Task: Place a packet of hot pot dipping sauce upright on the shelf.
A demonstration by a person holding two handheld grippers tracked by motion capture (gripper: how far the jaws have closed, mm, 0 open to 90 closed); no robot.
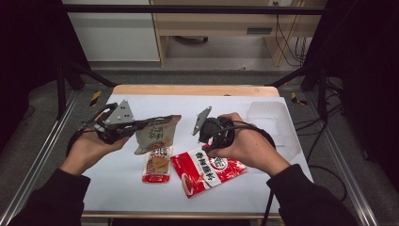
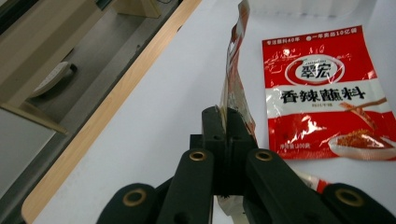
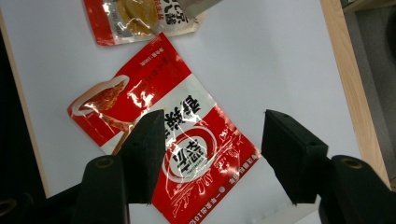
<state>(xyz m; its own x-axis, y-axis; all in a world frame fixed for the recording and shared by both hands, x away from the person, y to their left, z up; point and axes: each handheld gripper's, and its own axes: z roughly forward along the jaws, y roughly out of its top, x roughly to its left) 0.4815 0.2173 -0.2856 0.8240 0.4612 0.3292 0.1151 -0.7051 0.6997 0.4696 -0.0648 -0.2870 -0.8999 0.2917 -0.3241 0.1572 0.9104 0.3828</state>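
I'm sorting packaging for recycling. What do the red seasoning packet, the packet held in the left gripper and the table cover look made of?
Red seasoning packet: glossy plastic film, probably; it shows bright glare and wrinkles.
Held packet, clamped in the left gripper: thin laminated film, possibly foil-lined; it stands stiff with a shiny crinkled edge.
Table cover: matte white sheet, paper or plastic; I can't tell which.

White-topped table [image 1: 141, 101], grey floor [image 1: 42, 108], wooden cabinet [image 1: 211, 21] behind
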